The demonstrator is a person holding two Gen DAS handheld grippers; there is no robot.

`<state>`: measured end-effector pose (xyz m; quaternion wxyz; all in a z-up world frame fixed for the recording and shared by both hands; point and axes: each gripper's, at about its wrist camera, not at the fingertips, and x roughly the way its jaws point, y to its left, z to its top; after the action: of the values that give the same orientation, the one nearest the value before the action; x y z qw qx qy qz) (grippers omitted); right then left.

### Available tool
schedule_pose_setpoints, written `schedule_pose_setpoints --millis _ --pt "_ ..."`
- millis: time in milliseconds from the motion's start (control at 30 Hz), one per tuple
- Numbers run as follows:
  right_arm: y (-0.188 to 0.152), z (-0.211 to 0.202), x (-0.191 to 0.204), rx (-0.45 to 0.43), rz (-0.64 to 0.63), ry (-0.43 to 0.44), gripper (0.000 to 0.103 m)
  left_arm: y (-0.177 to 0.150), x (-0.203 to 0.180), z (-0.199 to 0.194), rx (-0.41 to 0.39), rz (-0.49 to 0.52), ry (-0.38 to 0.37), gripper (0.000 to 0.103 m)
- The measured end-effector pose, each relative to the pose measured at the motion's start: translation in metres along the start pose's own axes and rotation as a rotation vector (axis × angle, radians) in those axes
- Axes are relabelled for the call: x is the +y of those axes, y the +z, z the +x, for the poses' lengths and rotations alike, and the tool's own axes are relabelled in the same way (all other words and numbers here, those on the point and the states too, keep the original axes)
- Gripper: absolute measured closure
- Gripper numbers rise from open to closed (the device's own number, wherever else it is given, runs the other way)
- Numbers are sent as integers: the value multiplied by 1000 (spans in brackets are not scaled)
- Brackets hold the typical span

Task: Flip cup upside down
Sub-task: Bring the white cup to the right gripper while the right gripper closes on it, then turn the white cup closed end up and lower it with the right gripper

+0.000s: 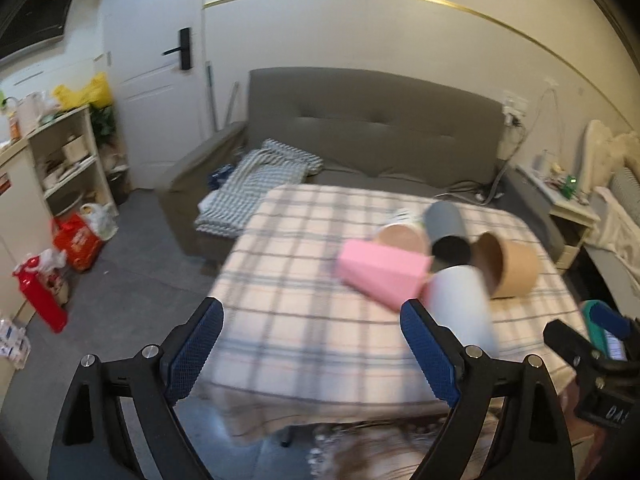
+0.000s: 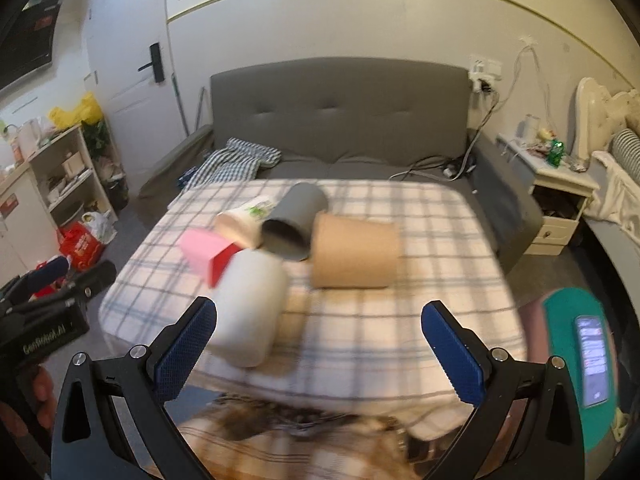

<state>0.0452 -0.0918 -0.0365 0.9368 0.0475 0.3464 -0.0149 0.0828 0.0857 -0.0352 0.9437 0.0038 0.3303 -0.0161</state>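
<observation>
— Cups, five of them, all on their sides in a huddle on the checked tablecloth (image 2: 420, 220): a white cup (image 2: 248, 308) nearest, a pink cup (image 2: 204, 250), a grey cup (image 2: 294, 220), a brown paper cup (image 2: 354, 252), and a paper cup with green print (image 2: 244, 222) at the back.

— Which one first?

— Probably the white one; it lies just ahead of the right gripper (image 2: 320, 328), mouth pointing away. It looks light and smooth, likely slippery, so grip across the middle of its wall, gently.

— And the brown one?

— Thin paper, I'd guess; it would crush if squeezed hard.

— Are the grippers ready?

— Both spread wide and empty. The left gripper (image 1: 312, 324) hangs over the table's near edge.
</observation>
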Motion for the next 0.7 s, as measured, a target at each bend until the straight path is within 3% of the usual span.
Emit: schedule_pose_setpoints --millis 300,400,600,700 --pt "-28 60 53 100 19 28 0 -26 42 33 66 -56 36 10" --pt "-34 80 54 140 45 16 7 -34 47 44 96 -75 31 10" --pt "-44 105 54 211 69 24 32 -45 44 58 134 -73 3 10" --pt "-43 105 56 207 53 21 32 -49 41 60 146 -77 -10 10"
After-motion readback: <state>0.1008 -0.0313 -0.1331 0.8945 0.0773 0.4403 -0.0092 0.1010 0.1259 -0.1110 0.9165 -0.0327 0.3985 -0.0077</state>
